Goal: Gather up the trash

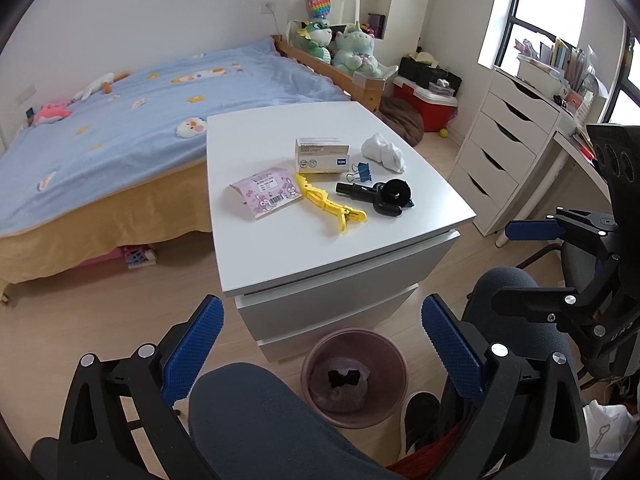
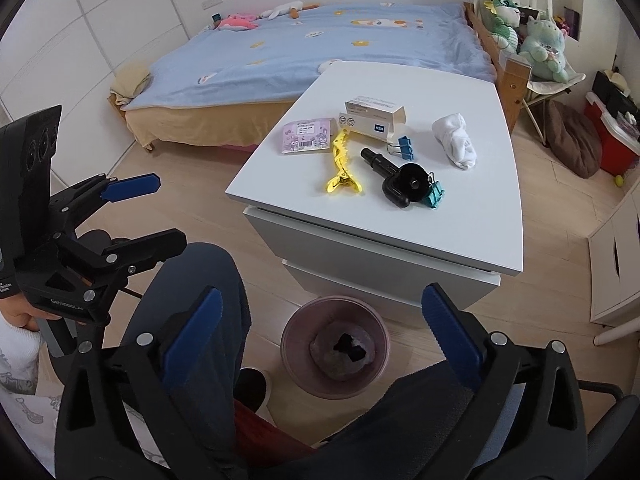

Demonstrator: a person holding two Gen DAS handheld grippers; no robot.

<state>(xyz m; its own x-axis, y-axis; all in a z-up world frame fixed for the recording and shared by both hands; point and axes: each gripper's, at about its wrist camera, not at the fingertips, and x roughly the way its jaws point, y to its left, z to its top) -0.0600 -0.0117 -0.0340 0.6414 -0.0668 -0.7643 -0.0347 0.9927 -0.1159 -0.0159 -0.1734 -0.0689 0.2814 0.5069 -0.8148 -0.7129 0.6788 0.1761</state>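
Observation:
On the white cabinet top (image 1: pixel 320 248) (image 2: pixel 460 224) lie a pink printed packet (image 1: pixel 266 196) (image 2: pixel 307 136), a white cardboard box (image 1: pixel 322 156) (image 2: pixel 374 118), a crumpled white tissue (image 1: pixel 384 152) (image 2: pixel 456 140), a yellow hair clip (image 1: pixel 330 204) (image 2: pixel 342 168), a black tool (image 1: pixel 382 196) (image 2: pixel 400 180) and binder clips (image 1: pixel 362 172) (image 2: pixel 406 146). A purple bin (image 1: pixel 354 376) (image 2: pixel 334 346) with dark trash stands on the floor in front. My left gripper (image 1: pixel 324 352) (image 2: pixel 152 208) and right gripper (image 2: pixel 320 340) (image 1: pixel 516 264) are open, empty, held above my knees.
A bed with a blue cover (image 1: pixel 120 120) (image 2: pixel 320 48) stands behind the cabinet. A white drawer unit (image 1: pixel 504 148) and desk are at the right. A red cooler (image 1: pixel 424 104) (image 2: pixel 608 140) and brown cushion (image 1: pixel 402 118) sit on the floor. My legs and a chair are below.

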